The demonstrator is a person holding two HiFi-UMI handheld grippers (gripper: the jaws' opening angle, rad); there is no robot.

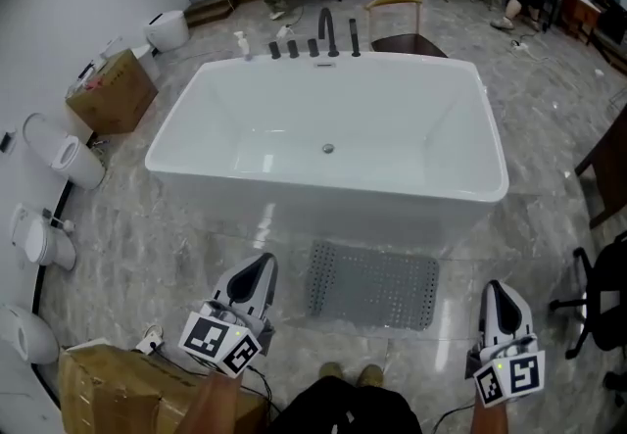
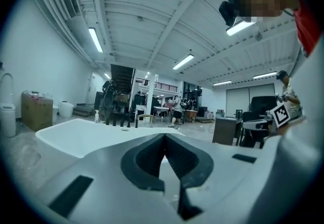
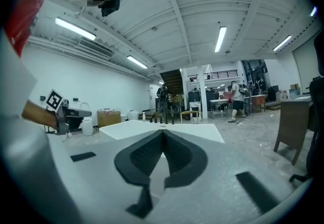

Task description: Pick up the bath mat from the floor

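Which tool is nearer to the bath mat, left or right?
Left, by a little. The left tool hovers just left of the mat; the right tool hovers farther off to its right.

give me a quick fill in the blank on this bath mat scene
The grey bath mat lies flat on the ____.
It lies just in front of the white ____.
The left gripper and the right gripper both have their jaws ____, holding nothing.
Missing words: floor, bathtub, shut.
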